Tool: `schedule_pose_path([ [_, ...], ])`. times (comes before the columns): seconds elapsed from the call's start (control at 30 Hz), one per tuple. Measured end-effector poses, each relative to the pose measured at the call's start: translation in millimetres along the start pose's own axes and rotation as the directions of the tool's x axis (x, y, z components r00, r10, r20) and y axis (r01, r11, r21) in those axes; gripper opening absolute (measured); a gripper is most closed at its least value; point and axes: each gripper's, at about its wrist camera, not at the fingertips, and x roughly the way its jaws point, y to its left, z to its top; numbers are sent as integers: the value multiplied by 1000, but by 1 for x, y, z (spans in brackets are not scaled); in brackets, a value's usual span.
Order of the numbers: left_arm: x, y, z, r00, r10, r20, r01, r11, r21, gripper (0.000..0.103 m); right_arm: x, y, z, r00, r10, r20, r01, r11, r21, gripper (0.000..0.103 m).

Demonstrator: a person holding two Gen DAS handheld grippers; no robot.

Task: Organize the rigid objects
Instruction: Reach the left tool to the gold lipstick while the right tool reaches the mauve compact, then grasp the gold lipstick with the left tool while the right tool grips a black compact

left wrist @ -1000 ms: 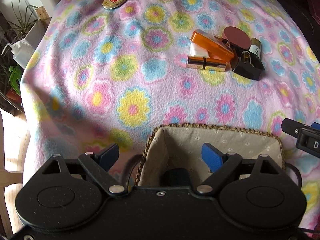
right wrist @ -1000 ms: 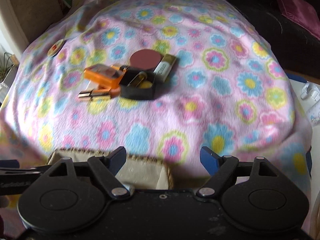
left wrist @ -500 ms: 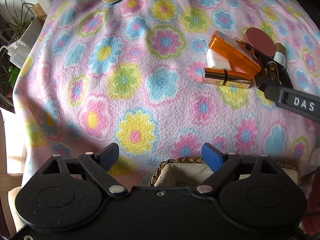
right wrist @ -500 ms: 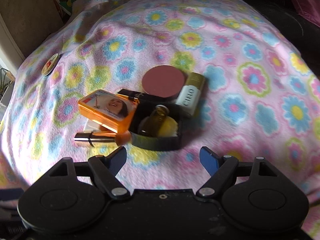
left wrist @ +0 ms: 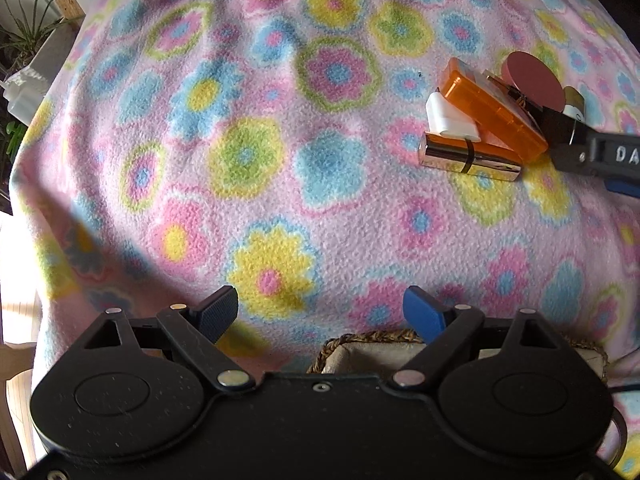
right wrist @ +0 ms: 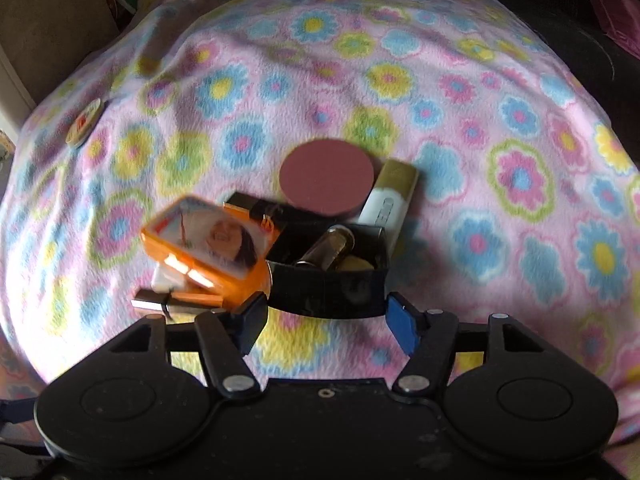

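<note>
Left wrist alone shows basket rim (left wrist: 360, 338) (woven, beneath gripper).

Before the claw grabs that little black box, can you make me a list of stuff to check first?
1. Black box lined up between the right gripper fingers: ok; its jaws are closing, pads not pressing yet.
2. Orange case clear of the left-side finger: not ok, it sits right against it.
3. Small bottle resting inside the box: ok.
4. Left gripper empty and open: ok.
5. Basket ready nearby: cannot tell, only its rim shows.
</note>
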Motion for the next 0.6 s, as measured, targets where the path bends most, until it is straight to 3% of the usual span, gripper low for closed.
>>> schedule_pose_path([
  [0.13, -3, -3, 9, 1000, -16, 19, 16, 1000, 5, 86, -1, -22, 46, 998, 69, -6, -69, 995, 79, 65],
  [0.33, -6, -9, 28, 998, -24, 62, 23, 1000, 10, 86, 36, -33, 113, 1000, 10, -1, -10, 994, 106, 65],
  [0.43, -7, -15, 38, 997, -31, 75, 30, 999, 18, 86, 50, -32, 125, 1000, -22, 12, 21, 995, 95, 64],
  [0.6, -1, -22, 46, 997, -36, 66, 34, 999, 26, 86, 66, -45, 131, 1000, 16, 9, -17, 989, 149, 64],
])
